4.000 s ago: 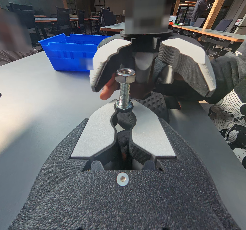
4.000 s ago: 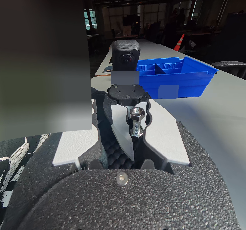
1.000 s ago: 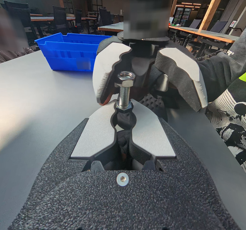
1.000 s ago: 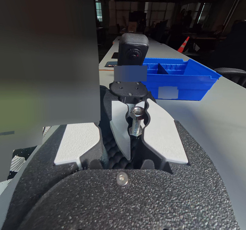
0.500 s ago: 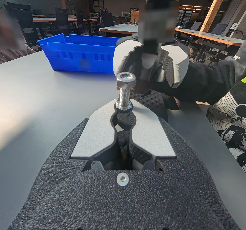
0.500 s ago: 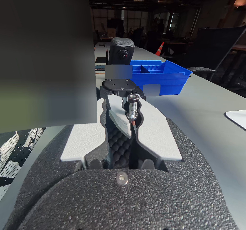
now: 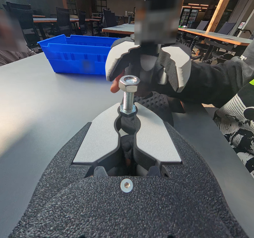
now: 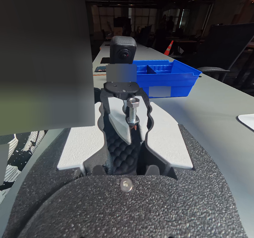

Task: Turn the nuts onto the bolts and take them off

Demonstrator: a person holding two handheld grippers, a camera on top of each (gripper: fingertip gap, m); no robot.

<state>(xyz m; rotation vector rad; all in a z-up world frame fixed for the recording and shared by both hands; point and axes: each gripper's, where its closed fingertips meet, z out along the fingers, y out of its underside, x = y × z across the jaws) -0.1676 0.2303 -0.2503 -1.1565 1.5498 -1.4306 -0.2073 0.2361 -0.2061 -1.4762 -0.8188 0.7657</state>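
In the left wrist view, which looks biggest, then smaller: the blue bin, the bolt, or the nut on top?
1. blue bin
2. bolt, though it is nearer the camera
3. nut

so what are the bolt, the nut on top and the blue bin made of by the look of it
bolt: bright plated steel, probably zinc; shiny silver threads. nut: same metal look, mirror glints on its flats. blue bin: moulded plastic, uniform saturated colour with ribbed walls and a soft sheen.
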